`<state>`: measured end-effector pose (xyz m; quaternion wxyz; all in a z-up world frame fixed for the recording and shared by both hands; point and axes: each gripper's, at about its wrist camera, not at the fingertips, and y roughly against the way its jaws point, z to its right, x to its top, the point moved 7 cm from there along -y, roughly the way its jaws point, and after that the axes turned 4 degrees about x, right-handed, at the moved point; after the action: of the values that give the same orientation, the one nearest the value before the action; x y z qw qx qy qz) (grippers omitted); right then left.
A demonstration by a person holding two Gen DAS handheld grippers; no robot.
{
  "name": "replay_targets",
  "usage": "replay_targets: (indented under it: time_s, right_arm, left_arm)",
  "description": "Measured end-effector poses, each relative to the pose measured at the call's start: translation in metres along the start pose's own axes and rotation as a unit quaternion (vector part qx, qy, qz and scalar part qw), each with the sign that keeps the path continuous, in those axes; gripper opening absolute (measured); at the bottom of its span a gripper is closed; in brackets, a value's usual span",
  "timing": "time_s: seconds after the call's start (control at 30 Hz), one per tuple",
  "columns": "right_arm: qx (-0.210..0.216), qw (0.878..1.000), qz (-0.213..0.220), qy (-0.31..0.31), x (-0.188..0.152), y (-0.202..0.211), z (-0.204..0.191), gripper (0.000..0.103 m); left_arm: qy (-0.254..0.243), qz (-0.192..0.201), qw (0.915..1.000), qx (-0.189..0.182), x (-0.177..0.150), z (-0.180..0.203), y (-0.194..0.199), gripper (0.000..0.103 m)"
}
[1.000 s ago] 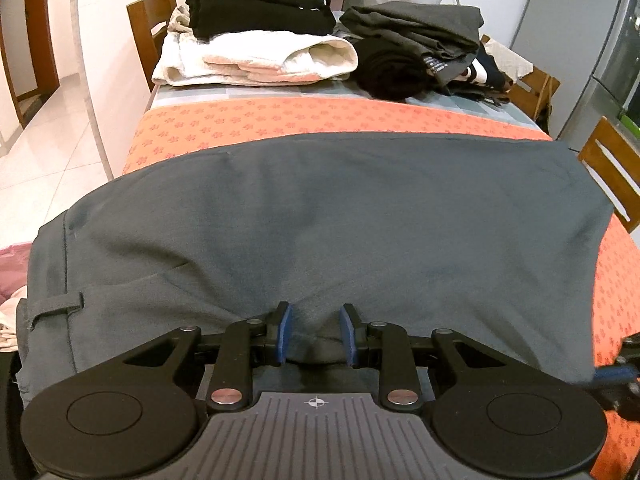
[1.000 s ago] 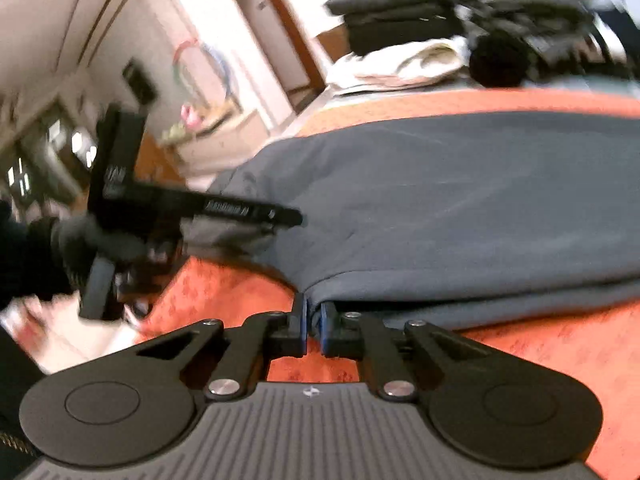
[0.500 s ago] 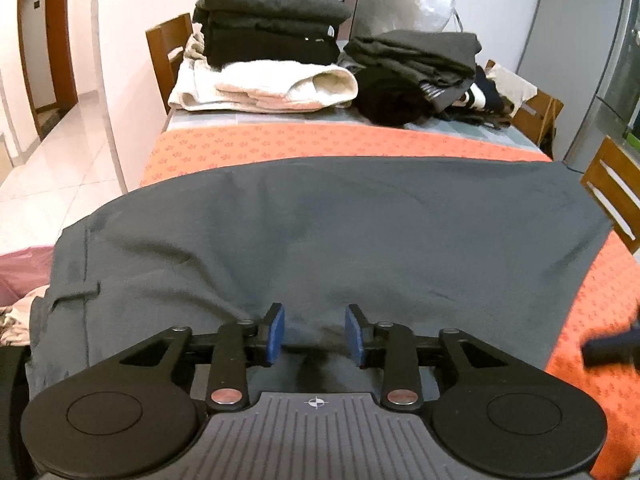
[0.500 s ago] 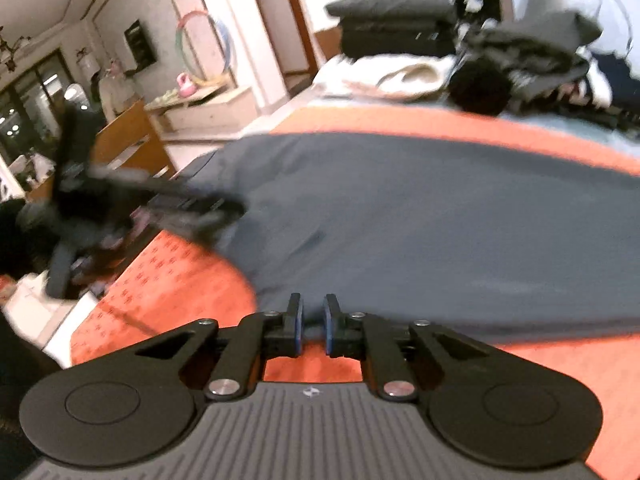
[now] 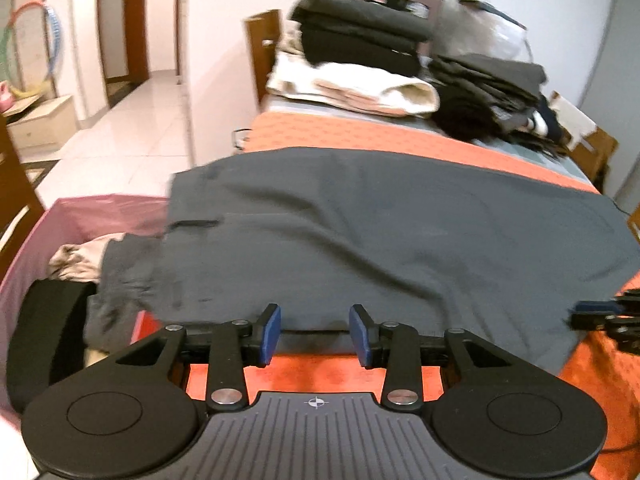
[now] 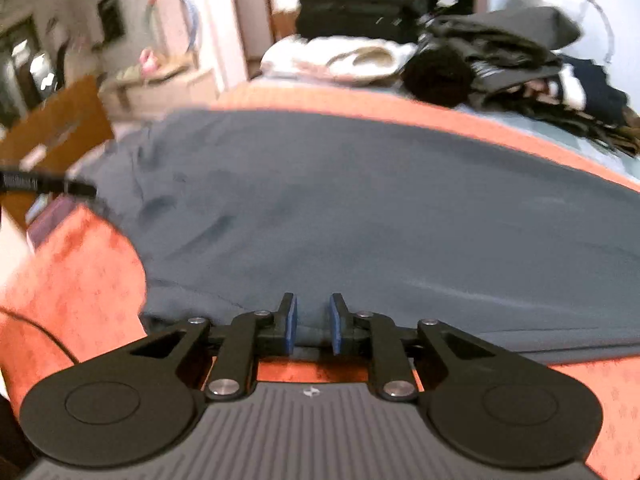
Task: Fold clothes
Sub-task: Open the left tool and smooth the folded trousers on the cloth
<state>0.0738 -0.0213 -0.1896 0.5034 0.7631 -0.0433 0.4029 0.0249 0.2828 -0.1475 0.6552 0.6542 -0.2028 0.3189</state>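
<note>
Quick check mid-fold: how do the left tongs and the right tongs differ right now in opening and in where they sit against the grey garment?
The left tongs stand wide apart; the right tongs leave a narrower gap. The left tongs sit at the near hem of the grey garment with orange cloth showing under them; grey fabric shows in the right tongs' gap. Both are open, with blue pads, at the garment's near edge, gripping nothing firmly.

Orange patterned cloth [image 5: 360, 136] covering the surface. Brown wooden chair [image 5: 260, 48] at its far end. Pink bin [image 5: 80, 216] beside the surface. Multicoloured hoop [image 5: 52, 36] leaning on the wall. Glossy white tiled floor [image 5: 132, 132].
</note>
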Motion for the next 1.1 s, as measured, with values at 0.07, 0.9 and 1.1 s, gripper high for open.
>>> replay_targets:
  time_s: [0.07,0.9,1.1]
  right_arm:
    - [-0.009,1.000,0.000,-0.007,-0.002,0.001,0.002,0.028]
    - [-0.072,0.992,0.049,-0.086,0.006,0.084,0.027,0.033]
    - [-0.065,0.995,0.038,-0.059,0.013,0.094,-0.001,0.033]
  left_arm:
    - [0.008,0.002,0.9999,0.009,-0.002,-0.012,0.002,0.041]
    - [0.017,0.016,0.9982,0.055,0.005,-0.046,0.017,0.046]
    - [0.000,0.018,0.9966,0.081,0.008,-0.050,0.029,0.048]
